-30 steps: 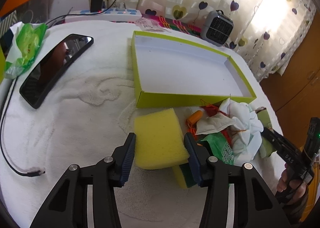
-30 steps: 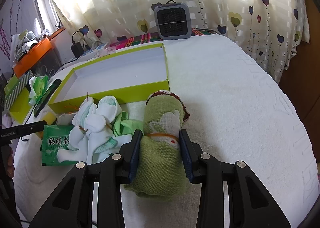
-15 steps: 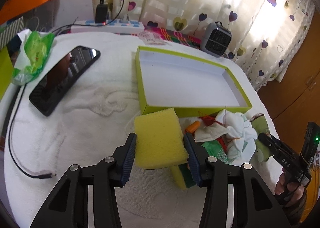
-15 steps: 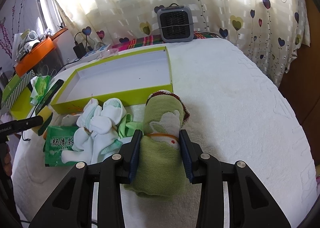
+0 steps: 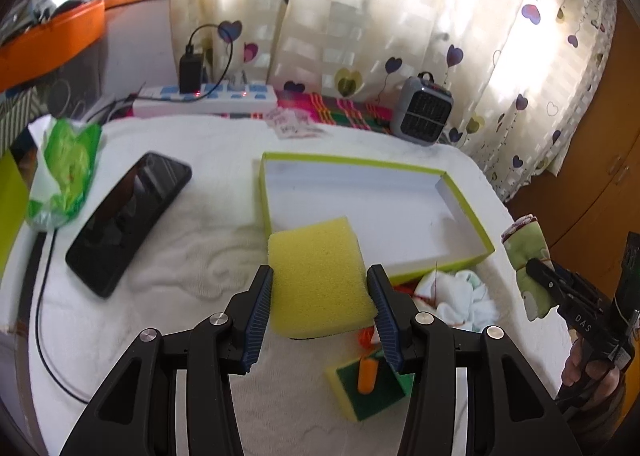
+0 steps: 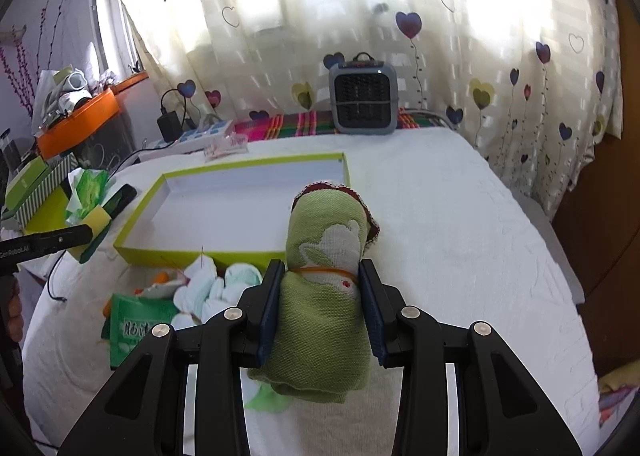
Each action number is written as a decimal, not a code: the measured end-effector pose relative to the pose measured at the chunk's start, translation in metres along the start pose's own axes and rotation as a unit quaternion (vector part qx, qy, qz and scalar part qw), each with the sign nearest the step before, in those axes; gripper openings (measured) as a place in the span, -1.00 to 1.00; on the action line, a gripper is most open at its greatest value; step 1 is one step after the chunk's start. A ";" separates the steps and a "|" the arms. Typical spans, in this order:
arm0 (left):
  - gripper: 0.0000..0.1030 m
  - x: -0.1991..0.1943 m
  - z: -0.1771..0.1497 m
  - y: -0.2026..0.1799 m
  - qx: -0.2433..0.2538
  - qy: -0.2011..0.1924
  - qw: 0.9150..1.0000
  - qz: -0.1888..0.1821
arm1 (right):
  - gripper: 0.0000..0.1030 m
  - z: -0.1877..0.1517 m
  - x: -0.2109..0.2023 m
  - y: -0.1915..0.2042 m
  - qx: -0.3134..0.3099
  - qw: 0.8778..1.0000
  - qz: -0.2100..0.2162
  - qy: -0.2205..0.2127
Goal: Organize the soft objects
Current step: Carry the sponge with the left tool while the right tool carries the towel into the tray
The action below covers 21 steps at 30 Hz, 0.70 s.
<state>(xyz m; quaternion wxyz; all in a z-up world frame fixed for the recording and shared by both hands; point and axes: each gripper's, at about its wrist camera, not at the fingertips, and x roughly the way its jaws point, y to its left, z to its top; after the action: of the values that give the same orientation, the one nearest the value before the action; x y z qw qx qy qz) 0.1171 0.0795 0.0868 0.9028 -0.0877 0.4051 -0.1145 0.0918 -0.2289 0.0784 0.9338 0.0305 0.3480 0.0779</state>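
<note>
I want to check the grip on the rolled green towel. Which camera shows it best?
The right wrist view: the rolled green towel fills the centre, squeezed between the right tool's pads, its rabbit pattern and orange band clear. The left wrist view shows it only small and distorted at the right edge.

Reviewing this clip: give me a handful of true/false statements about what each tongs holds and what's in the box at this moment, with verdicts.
1. The left tongs grip a yellow sponge. True.
2. The right tongs are open and hold nothing. False: they are shut on a rolled green towel.
3. The green box already holds socks. False: its white inside is bare; the socks lie on the bed in front of it.
4. A second sponge, green side up, lies on the bed below the left tongs. True.
5. The phone lies inside the box. False: it lies on the bed, left of the box.
</note>
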 end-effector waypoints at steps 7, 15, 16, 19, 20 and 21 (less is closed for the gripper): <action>-0.10 0.015 0.021 -0.007 0.008 -0.010 1.000 0.003 | -0.25 0.021 0.019 0.003 -0.015 1.000 0.007 0.009; -0.10 0.051 0.039 -0.008 0.012 0.008 1.000 0.020 | -0.25 0.045 0.048 0.010 -0.035 0.999 0.002 0.021; -0.10 0.055 0.041 -0.009 0.017 0.009 1.000 0.022 | -0.25 0.047 0.051 0.010 -0.037 0.999 0.001 0.021; -0.10 0.068 0.046 -0.012 0.022 0.014 0.999 0.023 | -0.25 0.053 0.066 0.010 -0.044 0.999 -0.003 0.031; -0.10 0.072 0.048 -0.012 0.023 0.016 0.999 0.026 | -0.25 0.054 0.072 0.009 -0.046 0.998 -0.005 0.036; -0.10 0.075 0.049 -0.013 0.026 0.016 0.999 0.030 | -0.25 0.055 0.078 0.008 -0.047 0.998 -0.006 0.040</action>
<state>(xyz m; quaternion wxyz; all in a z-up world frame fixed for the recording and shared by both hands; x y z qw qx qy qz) 0.2009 0.0490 0.0692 0.9014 -0.0500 0.4185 -0.0995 0.1848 -0.2077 0.0711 0.9198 -0.0181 0.3816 0.0900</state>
